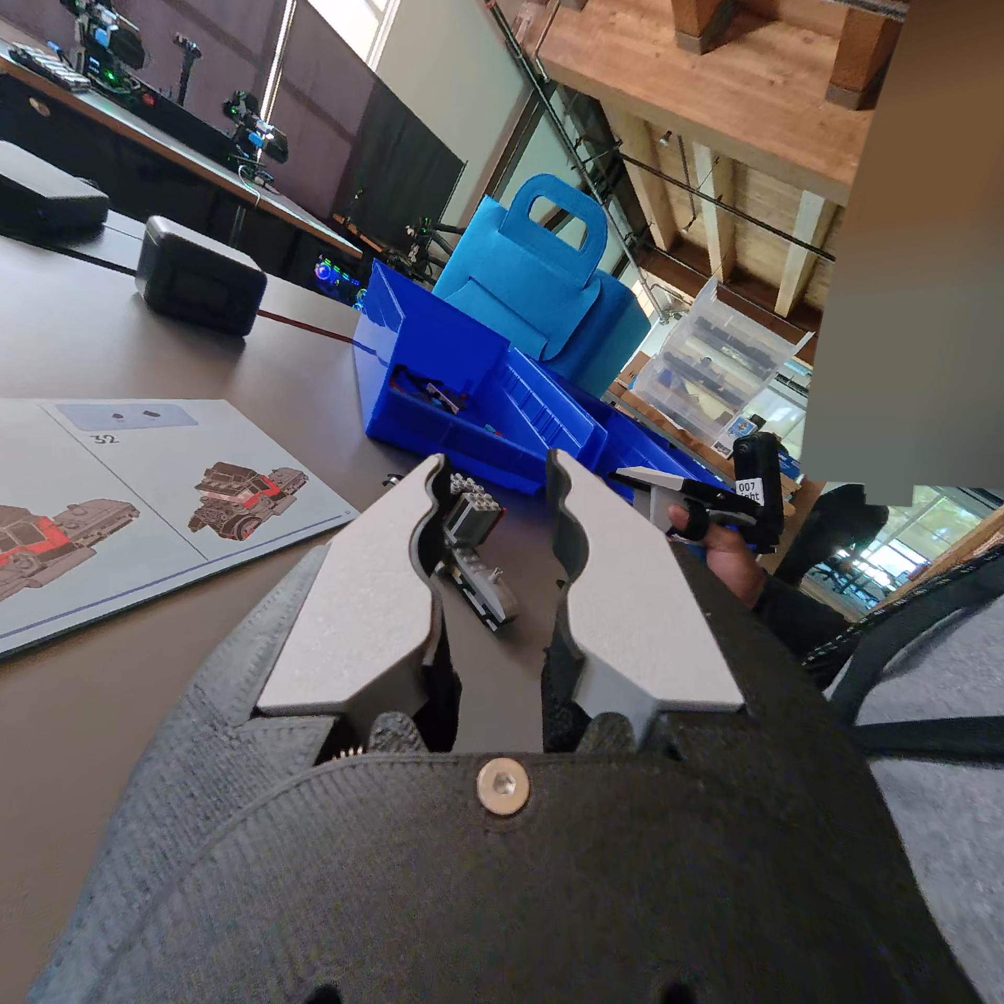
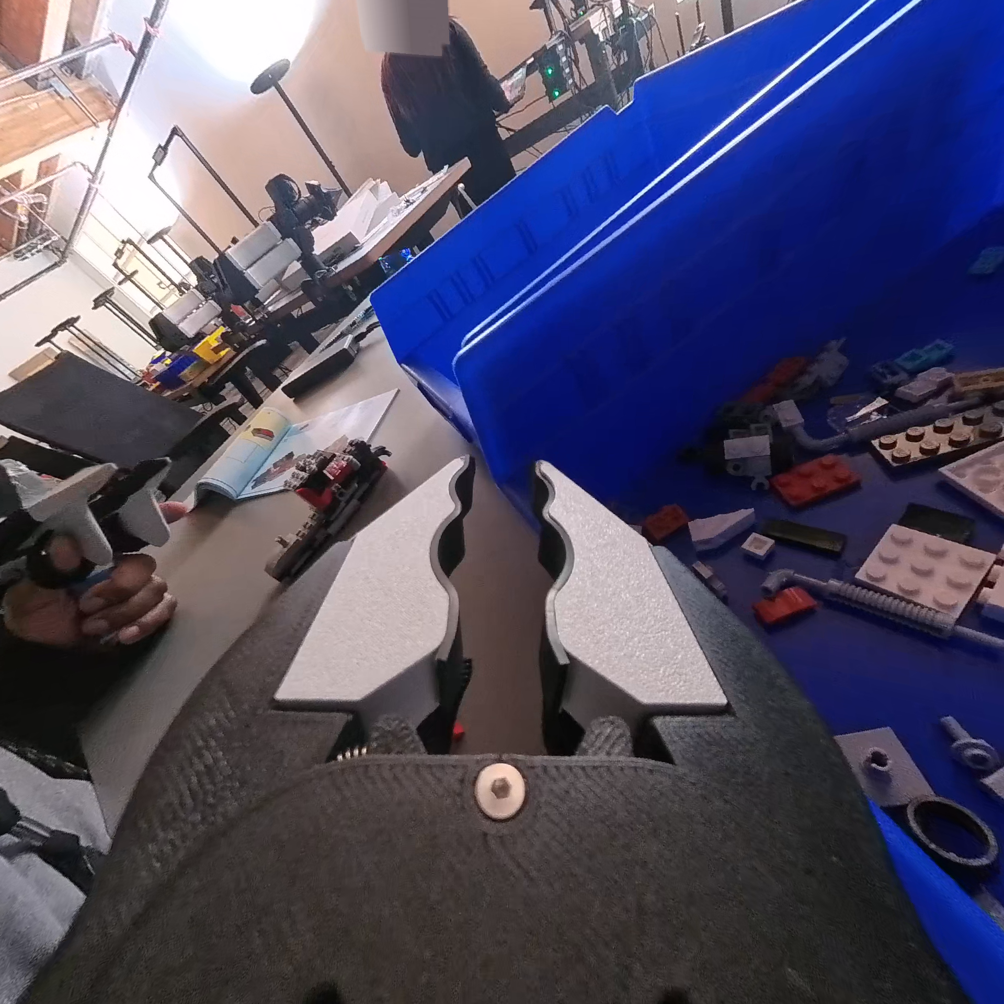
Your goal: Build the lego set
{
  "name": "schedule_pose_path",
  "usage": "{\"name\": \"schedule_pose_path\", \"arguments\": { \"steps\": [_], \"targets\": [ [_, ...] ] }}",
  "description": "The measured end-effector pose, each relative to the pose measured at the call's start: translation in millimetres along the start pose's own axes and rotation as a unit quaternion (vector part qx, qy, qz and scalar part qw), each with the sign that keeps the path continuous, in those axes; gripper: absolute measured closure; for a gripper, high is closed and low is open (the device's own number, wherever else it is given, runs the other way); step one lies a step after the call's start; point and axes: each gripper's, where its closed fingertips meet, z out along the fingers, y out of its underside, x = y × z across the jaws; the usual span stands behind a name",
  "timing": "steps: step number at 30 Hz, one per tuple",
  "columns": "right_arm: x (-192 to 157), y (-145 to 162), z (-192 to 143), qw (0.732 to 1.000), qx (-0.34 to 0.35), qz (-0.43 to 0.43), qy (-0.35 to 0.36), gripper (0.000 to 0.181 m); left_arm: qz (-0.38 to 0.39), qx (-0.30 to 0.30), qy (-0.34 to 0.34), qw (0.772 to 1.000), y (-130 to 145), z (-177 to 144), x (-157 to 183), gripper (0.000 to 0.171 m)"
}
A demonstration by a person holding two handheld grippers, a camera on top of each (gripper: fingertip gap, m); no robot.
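A partly built grey, black and red lego model (image 1: 471,524) lies on the dark table just ahead of my left gripper (image 1: 497,472), which is open and empty, with the model showing between its fingers. The model also shows in the right wrist view (image 2: 334,489), to the left of my right gripper (image 2: 502,478). That gripper is open and empty, low over the table at the near corner of a blue bin (image 2: 597,380). The bin holds several loose pieces, among them a red plate (image 2: 815,479). The open instruction booklet (image 1: 136,500) lies left of the model.
A blue felt bag (image 1: 543,271) stands behind the blue bin (image 1: 434,347). A black box (image 1: 201,277) with a cable sits at the table's far left. The hand-held right gripper (image 1: 679,500) shows at the right, the left gripper (image 2: 92,500) at the left. A person (image 2: 451,108) stands far back. One gripper's finger ends stand about 30 cm off the other's.
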Motion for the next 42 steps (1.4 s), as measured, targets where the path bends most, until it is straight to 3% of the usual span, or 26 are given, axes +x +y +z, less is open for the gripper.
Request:
{"name": "schedule_pose_path", "arguments": {
  "steps": [18,42],
  "targets": [
    [-0.3,7.9,6.8,0.998,-0.029,-0.038,0.031,0.16,-0.002,0.041,-0.038,0.998,-22.3,-41.6,-21.1,0.136],
    [0.8,7.3,7.0,0.999,-0.028,-0.032,0.031,0.161,-0.007,0.048,-0.041,0.998,-25.4,-47.6,-24.1,0.136]
  ]
}}
